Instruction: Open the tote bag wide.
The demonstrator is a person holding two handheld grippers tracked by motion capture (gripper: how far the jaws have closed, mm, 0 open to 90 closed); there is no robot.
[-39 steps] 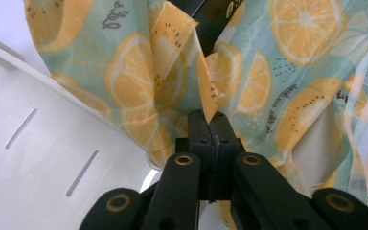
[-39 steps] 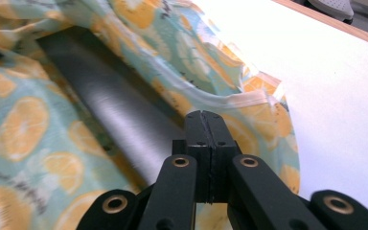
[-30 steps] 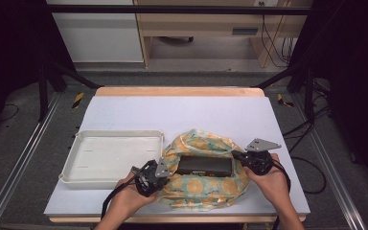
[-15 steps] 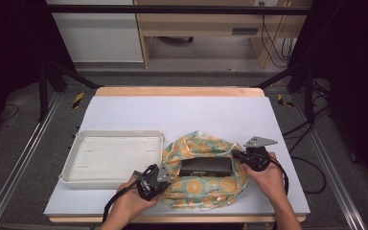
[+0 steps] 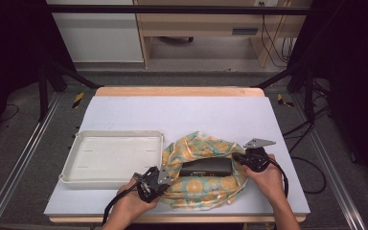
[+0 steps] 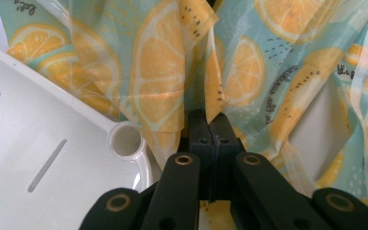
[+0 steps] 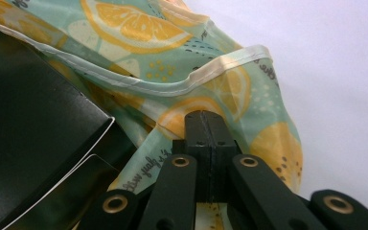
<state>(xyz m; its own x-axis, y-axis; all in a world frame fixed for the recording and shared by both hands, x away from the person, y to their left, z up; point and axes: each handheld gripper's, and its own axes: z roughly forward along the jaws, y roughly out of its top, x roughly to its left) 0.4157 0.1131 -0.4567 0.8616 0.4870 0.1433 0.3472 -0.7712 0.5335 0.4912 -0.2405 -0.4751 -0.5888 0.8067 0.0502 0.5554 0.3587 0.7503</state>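
Pinching the lemon-print cloth (image 5: 206, 167) from opposite sides, left claw (image 6: 210, 122) and right claw (image 7: 206, 122) apparently closed.

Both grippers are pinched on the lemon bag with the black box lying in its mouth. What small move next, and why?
Probably lift both grips a little and spread them apart. The left gripper and right gripper are each shut on the lemon bag at opposite sides, the black box lies in its opening, and the fabric is slack and bunched. Raising the rim should let the box slide deeper.

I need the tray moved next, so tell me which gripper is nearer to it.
Left. The left gripper sits at the tray's near right corner, shut on the cloth; the right gripper is across the cloth.
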